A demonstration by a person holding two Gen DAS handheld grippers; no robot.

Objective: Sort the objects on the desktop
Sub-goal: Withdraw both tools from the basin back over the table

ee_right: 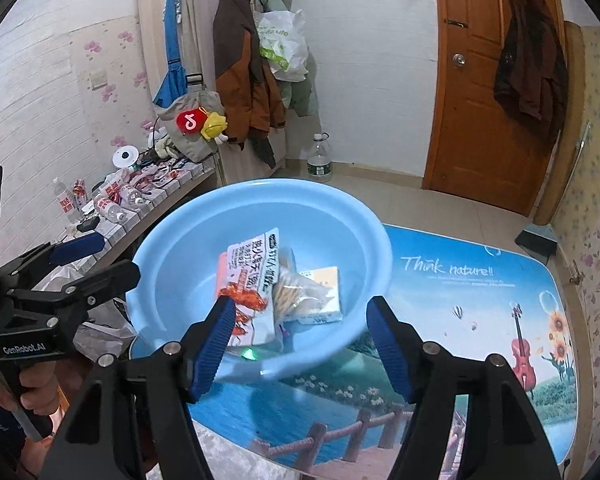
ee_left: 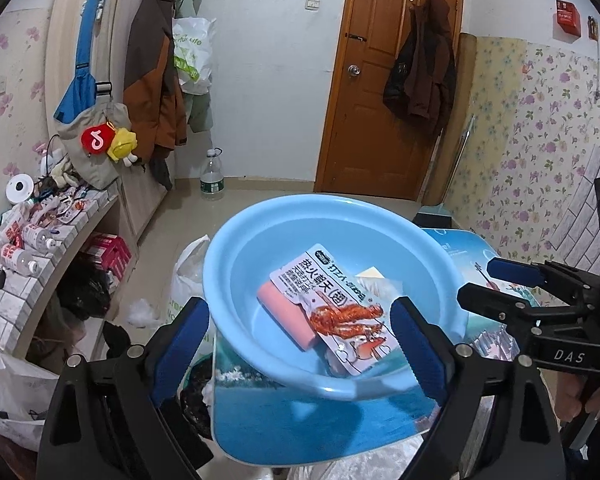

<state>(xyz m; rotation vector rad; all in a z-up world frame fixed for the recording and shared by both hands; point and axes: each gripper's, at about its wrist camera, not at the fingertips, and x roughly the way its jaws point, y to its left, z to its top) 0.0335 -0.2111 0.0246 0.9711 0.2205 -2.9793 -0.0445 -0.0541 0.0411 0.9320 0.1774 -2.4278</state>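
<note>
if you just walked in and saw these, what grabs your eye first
A light blue basin sits near the left edge of the picture-printed table, holding a snack packet with a red crayfish photo. Both the left gripper and right gripper hang open over it, empty.

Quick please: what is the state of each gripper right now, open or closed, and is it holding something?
Left gripper: open, holding nothing, fingers spread in front of the blue basin.
Right gripper: open, holding nothing, also in front of the basin.
</note>
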